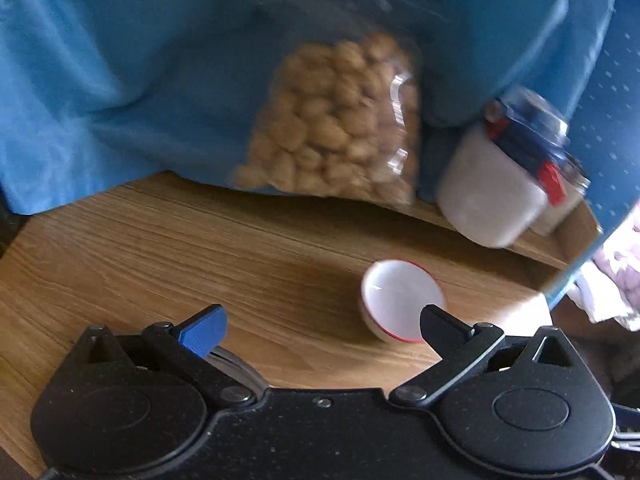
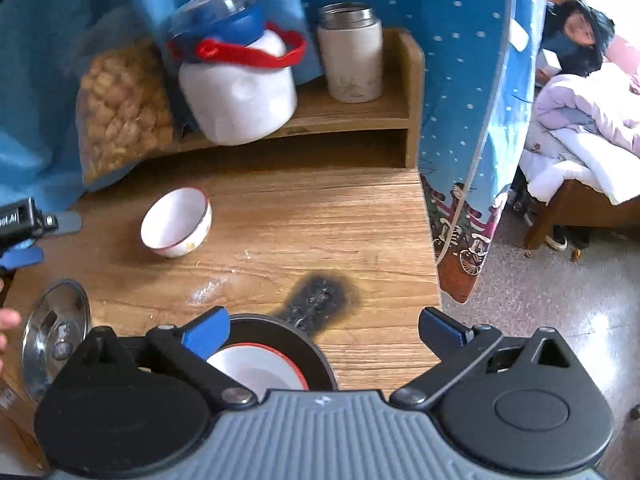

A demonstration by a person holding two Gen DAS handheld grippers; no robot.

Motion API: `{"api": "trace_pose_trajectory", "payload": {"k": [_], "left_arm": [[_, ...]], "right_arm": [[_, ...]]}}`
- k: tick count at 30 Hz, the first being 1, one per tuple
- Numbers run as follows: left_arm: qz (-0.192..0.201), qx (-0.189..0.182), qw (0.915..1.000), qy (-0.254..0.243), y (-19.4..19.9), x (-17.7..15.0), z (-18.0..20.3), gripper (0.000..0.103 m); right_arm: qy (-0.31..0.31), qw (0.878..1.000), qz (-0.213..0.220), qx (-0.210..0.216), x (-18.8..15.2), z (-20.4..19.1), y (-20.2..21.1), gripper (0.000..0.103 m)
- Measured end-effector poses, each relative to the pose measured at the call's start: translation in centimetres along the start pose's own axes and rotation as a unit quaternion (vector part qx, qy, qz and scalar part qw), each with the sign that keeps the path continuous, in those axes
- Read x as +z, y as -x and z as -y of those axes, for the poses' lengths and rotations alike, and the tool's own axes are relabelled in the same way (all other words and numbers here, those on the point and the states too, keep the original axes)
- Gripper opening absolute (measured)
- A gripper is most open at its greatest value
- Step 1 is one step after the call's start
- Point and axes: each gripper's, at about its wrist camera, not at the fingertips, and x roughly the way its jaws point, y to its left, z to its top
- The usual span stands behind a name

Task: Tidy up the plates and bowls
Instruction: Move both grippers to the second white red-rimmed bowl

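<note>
A white bowl with a red rim (image 1: 402,300) (image 2: 176,222) stands on the wooden table (image 1: 160,264) (image 2: 320,220). My left gripper (image 1: 320,326) is open, nothing between its fingers; the bowl sits just ahead of its right finger (image 1: 438,322). In the right wrist view the left gripper (image 2: 46,240) shows at the left edge, apart from the bowl. My right gripper (image 2: 324,326) is open and empty. Below its left finger (image 2: 204,334) lies a white red-rimmed dish (image 2: 256,368) inside a black dish (image 2: 316,356). A steel plate (image 2: 56,328) lies at the left.
A bag of tan snacks (image 1: 336,120) (image 2: 120,112), a white jar with a blue lid (image 1: 492,192) (image 2: 236,88) and a steel-topped flask (image 2: 350,52) stand on a low shelf (image 2: 360,116) against blue cloth. A burn mark (image 2: 320,296) stains the table. The table's right edge drops to the floor; a person lies on a bed beyond.
</note>
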Motion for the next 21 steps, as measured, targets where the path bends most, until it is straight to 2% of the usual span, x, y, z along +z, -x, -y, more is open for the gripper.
{"api": "trace_pose_trajectory", "payload": {"k": [6, 10, 16, 21], "left_arm": [[0.020, 0.016, 0.9996, 0.014, -0.4, 1.1, -2.1, 0.102], [0.014, 0.013, 0.9998, -0.003, -1.3, 2.2, -2.4, 0.102], [-0.004, -0.017, 0.9992, -0.037, -2.9, 2.7, -2.1, 0.102], [-0.023, -0.033, 0.9977, -0.055, -4.7, 3.0, -1.4, 0.102]], "right_arm": [[0.009, 1.000, -0.005, 0.010, 0.7, -1.5, -0.9, 0.103], [0.011, 1.000, 0.006, 0.025, 2.1, -2.3, -0.8, 0.103], [0.015, 0.999, 0.020, 0.029, 4.2, -4.0, -1.1, 0.103], [0.023, 0.999, 0.004, 0.037, 5.5, -5.2, -2.8, 0.103]]}}
